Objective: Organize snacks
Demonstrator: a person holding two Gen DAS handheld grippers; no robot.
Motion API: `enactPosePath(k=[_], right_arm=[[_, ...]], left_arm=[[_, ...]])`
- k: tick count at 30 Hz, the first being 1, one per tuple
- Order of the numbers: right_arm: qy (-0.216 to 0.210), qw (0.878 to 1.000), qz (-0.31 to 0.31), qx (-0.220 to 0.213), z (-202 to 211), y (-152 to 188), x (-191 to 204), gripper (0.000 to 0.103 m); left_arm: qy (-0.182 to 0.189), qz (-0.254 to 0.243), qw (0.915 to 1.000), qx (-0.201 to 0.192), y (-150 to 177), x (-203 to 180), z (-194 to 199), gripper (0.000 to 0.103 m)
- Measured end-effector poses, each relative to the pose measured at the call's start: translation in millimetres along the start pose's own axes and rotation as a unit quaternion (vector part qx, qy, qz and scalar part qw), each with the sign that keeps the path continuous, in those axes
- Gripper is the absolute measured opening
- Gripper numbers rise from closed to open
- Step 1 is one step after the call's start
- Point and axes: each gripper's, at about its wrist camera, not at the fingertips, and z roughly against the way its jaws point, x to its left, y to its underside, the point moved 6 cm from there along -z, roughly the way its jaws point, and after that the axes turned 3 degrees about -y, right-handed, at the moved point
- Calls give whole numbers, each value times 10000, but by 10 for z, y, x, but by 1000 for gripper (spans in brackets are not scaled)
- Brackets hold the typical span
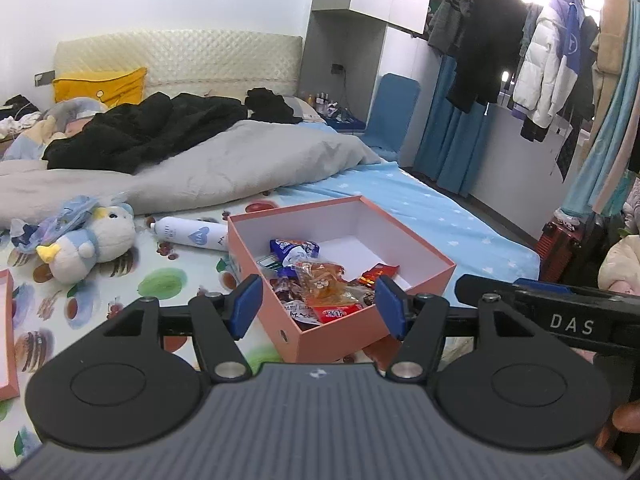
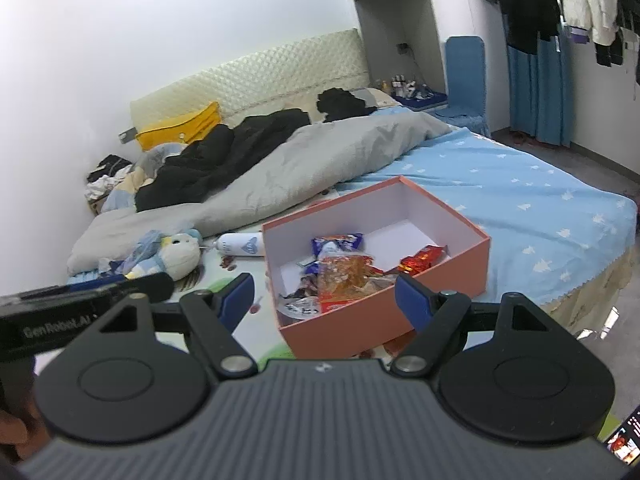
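Observation:
A pink cardboard box [image 1: 340, 340] stands open on the bed, holding several snack packets at its near end. Among them are an orange clear packet [image 1: 324, 280], a blue packet [image 1: 294, 248] and a red packet [image 1: 380, 272]. My left gripper [image 1: 319, 306] hovers open just before the box's near corner, touching nothing. From the right wrist, the same box [image 2: 360, 320] shows the orange packet [image 2: 348, 272], blue packet [image 2: 338, 242] and red packet [image 2: 424, 258]. My right gripper [image 2: 326, 302] is open and empty, close to the box's near wall.
A plush toy [image 1: 94, 240], a crinkled blue wrapper [image 1: 52, 224] and a white bottle [image 1: 188, 232] lie left of the box. A pink lid [image 1: 6, 328] shows at the left edge. A grey duvet [image 1: 240, 160] lies behind. The bed edge [image 2: 600, 276] drops off right.

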Motion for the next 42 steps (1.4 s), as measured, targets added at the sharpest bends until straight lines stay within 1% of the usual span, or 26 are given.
enactPosePath(k=[6,8,9,11,13,14,15,16,20,23,34,42], right_arm=[[53,10000,62,-26,18,5,51,79],[120,9998,131,-81,32,3,68,81],[132,9998,135,-97,38,7,71,86],[91,9999,108,-91,43,21,71,87],[104,9999,116,-33,29,34,73,87],[100,9999,111,-29,25,35,74,88],[87,9999,93,-17,19,35,72,98],[79,9999,69,-5,18,36,64,103],[228,9997,23,-72,36,30,22,103],[307,9995,44,-29,20,48,1,103],[335,9994,119,-41,27,84,-21,103],[414,9991,123,-42,1,101,-17,103]], left_arm=[[-4,34,10000,-86,20,23,91,70],[-37,54,9999,-120,13,44,112,76],[-53,73,9999,-140,10,57,126,80],[-82,90,9998,-173,-6,70,149,85],[-122,78,9997,-196,-17,79,168,93],[-136,78,9997,-203,-24,80,178,94],[-148,76,9996,-211,-29,85,185,97],[-170,80,9996,-224,-31,93,191,98],[-193,72,9996,-214,-36,103,206,99],[-238,107,9994,-216,-37,122,201,99],[-405,143,9990,-159,4,168,168,103],[-555,224,9982,-76,25,238,132,103]])
